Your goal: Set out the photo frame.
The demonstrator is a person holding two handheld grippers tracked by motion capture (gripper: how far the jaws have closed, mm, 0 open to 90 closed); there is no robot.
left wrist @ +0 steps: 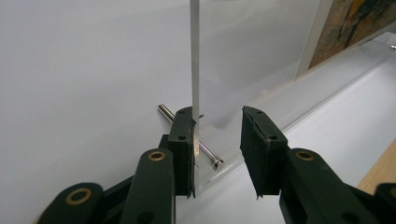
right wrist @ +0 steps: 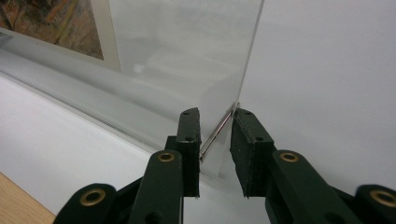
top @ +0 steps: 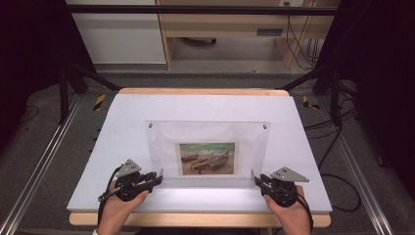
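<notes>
A clear acrylic picture frame (top: pixel 208 142) stands upright on the white table top (top: pixel 205 105), with a painting of boats (top: pixel 207 158) inside it. My left gripper (top: pixel 159 177) is at its lower left corner. In the left gripper view the panel edge (left wrist: pixel 194 56) rests against one jaw, and a metal pin (left wrist: pixel 209 156) pokes through the panel. The other jaw stands clear, so the left gripper (left wrist: pixel 217 135) is open. My right gripper (top: pixel 255 178) is at the lower right corner. There the right gripper (right wrist: pixel 215 135) has a pin (right wrist: pixel 217 133) spanning from jaw to jaw.
Two small pins sit at the frame's upper corners (top: pixel 150 125). The white top lies on a wooden board (top: pixel 200 91). Metal rails (top: pixel 44 156) run along both sides, and cables (top: pixel 337 161) lie on the floor to the right. A wooden cabinet (top: pixel 220 29) stands behind.
</notes>
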